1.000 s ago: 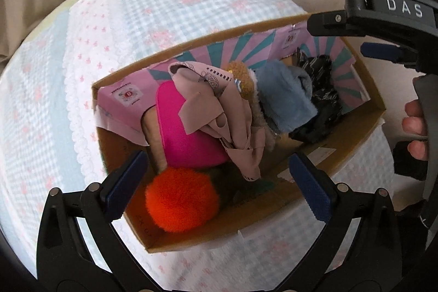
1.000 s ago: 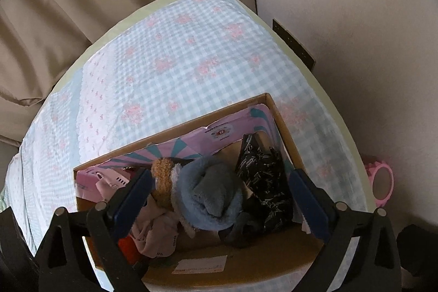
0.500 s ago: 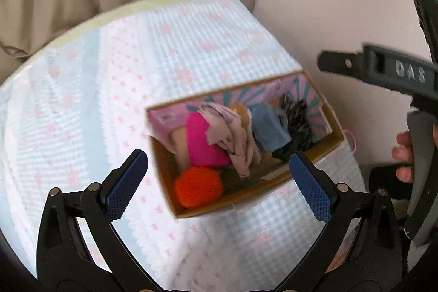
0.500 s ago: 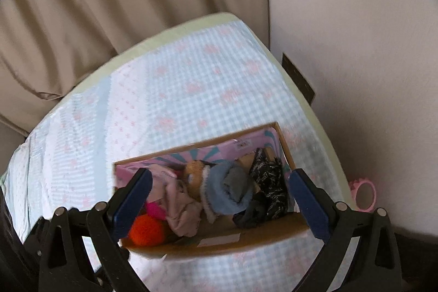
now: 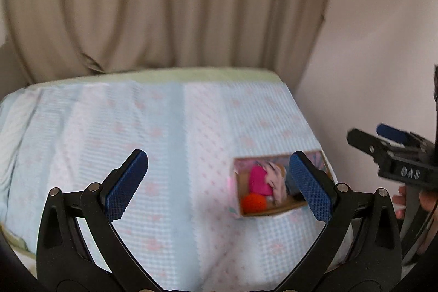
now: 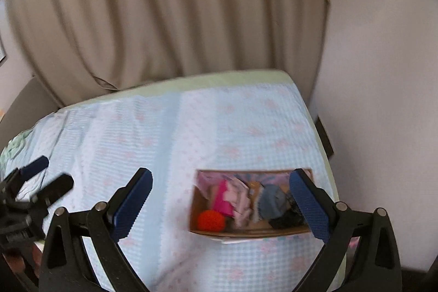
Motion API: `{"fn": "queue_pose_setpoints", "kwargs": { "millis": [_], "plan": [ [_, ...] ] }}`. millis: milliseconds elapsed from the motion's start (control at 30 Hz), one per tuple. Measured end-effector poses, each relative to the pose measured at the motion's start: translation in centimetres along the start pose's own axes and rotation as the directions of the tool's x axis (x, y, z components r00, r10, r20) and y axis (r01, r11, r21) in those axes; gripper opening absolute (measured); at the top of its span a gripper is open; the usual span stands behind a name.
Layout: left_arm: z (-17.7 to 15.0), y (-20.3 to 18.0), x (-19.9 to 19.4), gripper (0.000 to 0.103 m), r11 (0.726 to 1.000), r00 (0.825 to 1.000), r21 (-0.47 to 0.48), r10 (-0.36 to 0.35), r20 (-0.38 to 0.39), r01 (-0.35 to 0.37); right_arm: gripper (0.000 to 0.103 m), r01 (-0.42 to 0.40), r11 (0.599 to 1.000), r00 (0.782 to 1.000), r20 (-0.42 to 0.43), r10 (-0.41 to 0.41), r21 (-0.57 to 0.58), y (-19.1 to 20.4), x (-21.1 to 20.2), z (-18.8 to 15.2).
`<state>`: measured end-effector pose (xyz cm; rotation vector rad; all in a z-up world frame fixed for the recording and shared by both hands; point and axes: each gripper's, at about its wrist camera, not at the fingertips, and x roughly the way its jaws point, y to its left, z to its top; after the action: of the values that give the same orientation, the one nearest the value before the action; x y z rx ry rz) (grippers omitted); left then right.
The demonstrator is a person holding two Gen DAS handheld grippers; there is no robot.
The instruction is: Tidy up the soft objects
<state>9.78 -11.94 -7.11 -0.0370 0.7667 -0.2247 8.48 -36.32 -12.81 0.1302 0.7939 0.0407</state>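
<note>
I see a bed (image 6: 137,144) with a pale blue checked cover filling most of both views, a curtain (image 6: 164,12) behind it and a bare wall to the right. Near the bed's right front corner sits a cardboard box (image 6: 246,233), its long axis running left to right across my view.

The soft things are all inside that box: an orange pom-pom (image 6: 211,220) at the left front, a pink piece (image 6: 223,200) behind it, a pale cloth (image 6: 242,205) in the middle, a blue bundle (image 6: 271,204) and something dark (image 6: 287,218) at the right end.

My right gripper (image 6: 219,205) is spread wide and holds nothing; the box lies ahead between its fingers, toward the right one. My left gripper (image 5: 219,184) is also released and empty, with the box off to its right, partly behind the right finger (image 5: 309,188).

I judge the right hand the nearer and better lined up. Any reach into the box should come down from above, with the fingers closing across a single item.
</note>
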Motion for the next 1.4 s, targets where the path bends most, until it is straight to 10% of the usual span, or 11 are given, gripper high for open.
{"fn": "queue_pose_setpoints", "kwargs": {
  "millis": [467,1400],
  "plan": [
    [-0.3,8.8,-9.3,0.103,0.996,0.981,-0.043,0.087,0.174,-0.081,0.100,0.018,0.999,0.985,0.175,-0.011,-0.040,10.1,-7.1,-1.0],
    [-1.8,8.4,-12.6,0.103,0.995,0.966,-0.004,0.095,0.240,-0.097,0.100,0.070,0.997,0.971,0.230,-0.059,-0.040,11.3,-8.5,-2.1]
  ]
}}
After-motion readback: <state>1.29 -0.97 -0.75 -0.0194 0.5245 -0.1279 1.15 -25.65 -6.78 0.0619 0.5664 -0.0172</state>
